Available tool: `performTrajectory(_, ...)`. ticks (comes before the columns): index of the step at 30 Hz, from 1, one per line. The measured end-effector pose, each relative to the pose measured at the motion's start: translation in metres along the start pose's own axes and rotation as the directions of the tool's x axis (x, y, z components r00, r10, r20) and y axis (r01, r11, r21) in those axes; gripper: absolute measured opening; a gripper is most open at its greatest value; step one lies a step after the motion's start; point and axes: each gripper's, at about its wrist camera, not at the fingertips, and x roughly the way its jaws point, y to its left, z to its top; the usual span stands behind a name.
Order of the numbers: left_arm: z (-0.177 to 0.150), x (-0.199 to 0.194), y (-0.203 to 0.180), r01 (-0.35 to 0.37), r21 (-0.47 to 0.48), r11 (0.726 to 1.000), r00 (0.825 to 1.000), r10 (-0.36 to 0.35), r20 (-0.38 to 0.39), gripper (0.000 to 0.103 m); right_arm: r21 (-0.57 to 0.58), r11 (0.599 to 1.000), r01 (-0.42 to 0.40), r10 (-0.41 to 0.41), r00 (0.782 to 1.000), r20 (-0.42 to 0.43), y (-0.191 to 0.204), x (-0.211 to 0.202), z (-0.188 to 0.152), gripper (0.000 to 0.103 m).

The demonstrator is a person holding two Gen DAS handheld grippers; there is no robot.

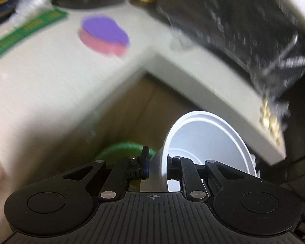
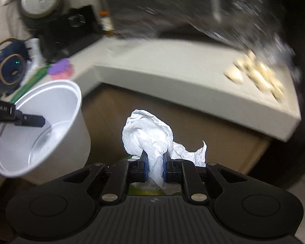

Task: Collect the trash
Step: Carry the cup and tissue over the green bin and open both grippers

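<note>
While both views smear with motion blur, you've got trash in each hand: your left gripper (image 1: 157,167) is clamped on the wall of the white plastic tub-shaped cup (image 1: 209,142), one finger (image 2: 30,120) inside and one outside the rim, so the cup hangs tilted w/ its mouth open toward the right gripper, prob. so it can take more rubbish. Your right gripper (image 2: 154,168) is pinched narrow on the crumpled white paper tissue (image 2: 150,136); the wad bulges above and ahead of the fingertips, a tail trailing down btwn the pads. Both loads sit off the pale L-shaped desk (image 1: 40,77), over the brown floor, and a green round rim (image 1: 120,148) peeks just past the left fingers, maybe a bin, can't tell. On the desk, a purple-and-pink disc stack (image 1: 104,34) and a green ruler-like strip (image 1: 28,32) lie well apart from both grippers.
</note>
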Motion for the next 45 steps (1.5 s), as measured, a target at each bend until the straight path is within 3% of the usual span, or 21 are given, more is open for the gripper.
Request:
performTrajectory(7,-0.055,0.089,-0.012,-0.097,0.005,0.995,0.984,0.096,-0.147,0.015,-0.004,1.0,-0.008,0.008,0.993,-0.118,-0.05,0.031,-0.026,0.013)
performTrajectory(12,-0.11,0.154,0.024,-0.186,-0.145,0.972,0.953,0.142,-0.267,0.015,-0.043,0.997,-0.061,0.053,0.983,-0.173,-0.062,0.062,-0.037,0.013)
performTrajectory(18,-0.163,0.215,0.064,-0.311,-0.205,0.928,0.9,0.219,-0.376,0.015,-0.072,0.993,-0.096,0.081,0.979,-0.189,-0.065,0.088,-0.05,0.013)
performTrajectory(21,-0.175,0.237,0.08,-0.355,-0.218,0.909,0.888,0.255,-0.382,0.015,-0.038,0.995,-0.087,0.076,0.97,-0.232,-0.078,0.107,-0.066,0.013)
performTrajectory(24,-0.169,0.258,0.088,-0.345,-0.244,0.906,0.907,0.255,-0.336,0.015,-0.013,0.998,-0.068,0.062,0.962,-0.264,-0.09,0.125,-0.079,0.013)
performTrajectory(30,-0.138,0.318,0.094,-0.27,-0.265,0.926,0.959,0.236,-0.154,0.019,-0.05,0.997,-0.057,0.041,0.959,-0.281,-0.089,0.154,-0.095,0.013)
performTrajectory(31,-0.136,0.334,0.098,-0.266,-0.245,0.932,0.959,0.231,-0.162,0.024,-0.063,0.996,-0.057,0.038,0.96,-0.278,-0.085,0.159,-0.097,0.013)
performTrajectory(35,-0.142,0.388,0.119,-0.284,-0.213,0.935,0.936,0.223,-0.272,0.028,-0.102,0.993,-0.057,0.025,0.958,-0.284,-0.074,0.172,-0.106,0.013)
performTrajectory(39,-0.149,0.397,0.132,-0.298,-0.181,0.937,0.925,0.236,-0.298,0.028,-0.122,0.99,-0.072,0.033,0.956,-0.293,-0.065,0.178,-0.109,0.013)
performTrajectory(42,-0.153,0.385,0.137,-0.269,-0.194,0.943,0.936,0.208,-0.285,0.028,-0.134,0.988,-0.082,0.035,0.946,-0.321,-0.06,0.187,-0.111,0.013)
performTrajectory(45,-0.151,0.356,0.135,-0.224,-0.233,0.946,0.957,0.168,-0.237,0.028,-0.123,0.987,-0.099,0.052,0.939,-0.34,-0.054,0.201,-0.107,0.013)
